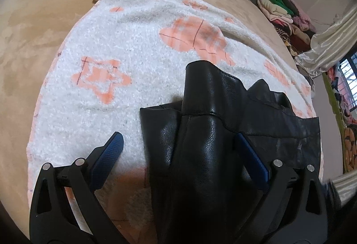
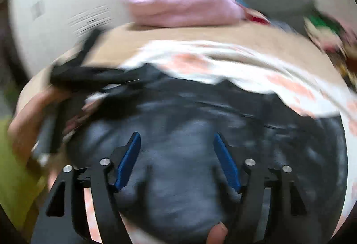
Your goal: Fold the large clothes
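A black leather garment (image 1: 200,132) lies partly folded on a white fleece blanket (image 1: 125,47) with orange stars and clouds. My left gripper (image 1: 178,135) stands wide open over it. A raised fold of the leather sits between the jaws, the left pad (image 1: 107,154) is well clear of it, and the right pad (image 1: 252,157) is at its edge. The right wrist view is blurred. There my right gripper (image 2: 176,135) hangs open above the black garment (image 2: 178,154) with nothing pinched. A hand with the other gripper (image 2: 58,96) shows at the left.
The blanket rests on a tan bed cover (image 1: 33,32). A pink bundle (image 2: 178,7) lies at the far edge. Piled clothes (image 1: 285,14) and a satin curtain (image 1: 330,38) crowd the right side. A fingertip (image 2: 217,232) shows at the bottom of the right wrist view.
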